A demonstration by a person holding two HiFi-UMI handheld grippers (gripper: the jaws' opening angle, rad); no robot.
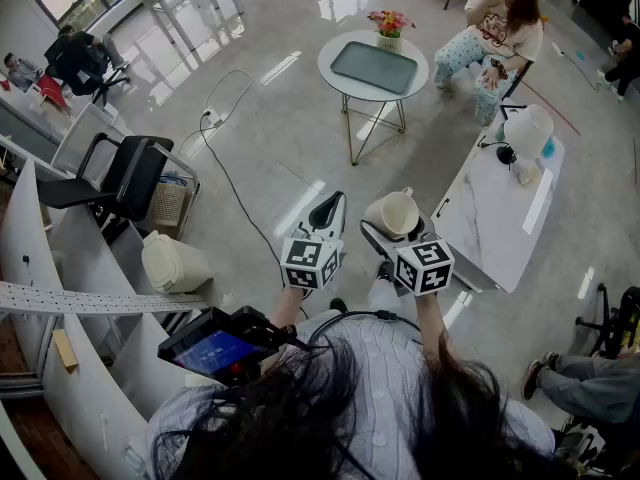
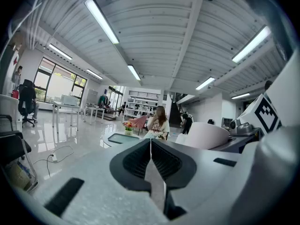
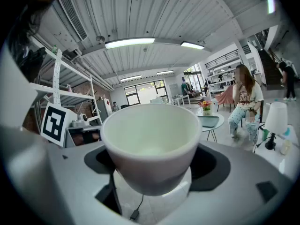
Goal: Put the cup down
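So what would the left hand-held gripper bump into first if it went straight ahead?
The shut left hand-held gripper would probably meet the round white table with the grey-green tray first; depth is unclear.

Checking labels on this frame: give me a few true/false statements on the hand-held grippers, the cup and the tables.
1. The right hand-held gripper is closed on a white cup. True.
2. The left hand-held gripper has its jaws wide apart. False: they are together, with nothing between them.
3. The white cup is upside down. False: it is upright, mouth up, and looks empty.
4. The round table carries a tray and flowers. True.
5. The white cup stands on the long white table. False: it is held in the air beside that table, with floor showing under it.
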